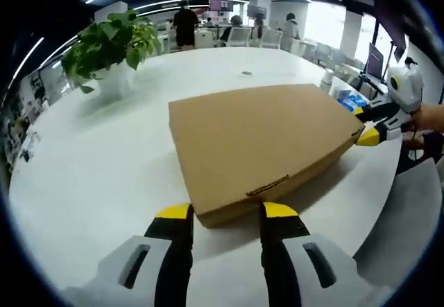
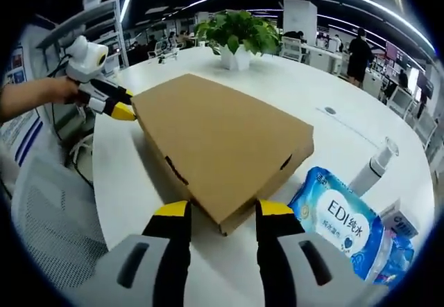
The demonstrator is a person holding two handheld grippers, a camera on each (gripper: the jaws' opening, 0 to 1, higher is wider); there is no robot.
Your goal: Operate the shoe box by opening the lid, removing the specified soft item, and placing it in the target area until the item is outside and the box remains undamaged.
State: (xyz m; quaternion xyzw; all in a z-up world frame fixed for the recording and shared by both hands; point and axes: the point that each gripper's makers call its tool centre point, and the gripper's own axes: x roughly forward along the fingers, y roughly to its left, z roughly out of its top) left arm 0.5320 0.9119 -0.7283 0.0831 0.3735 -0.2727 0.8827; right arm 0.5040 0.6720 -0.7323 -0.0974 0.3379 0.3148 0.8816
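Lying flat and closed at the middle of both views is one box (image 1: 260,144), plain brown cardboard, wide and shallow, its lid down with a tab tucked into a slot on the front edge; whatever it contains is hidden. It rests on one round white table (image 1: 104,175), smooth and glossy. In the left gripper view the left gripper (image 1: 225,213) rises from the bottom centre, its two yellow-tipped black jaws apart, straddling the box's near corner without clamping it. At the right edge of that view the right gripper (image 1: 368,130) meets the box's far corner; in its own view (image 2: 218,213) the jaws also stand apart at either side of a corner. One potted plant (image 1: 111,47) with broad green leaves in a white pot stands at the upper left of the left gripper view. At the lower right of the right gripper view lie one soft blue wipes pack (image 2: 347,227), one white bottle (image 2: 371,168) and one small carton (image 2: 399,220). Several people (image 1: 184,24) stand in the office at the top.
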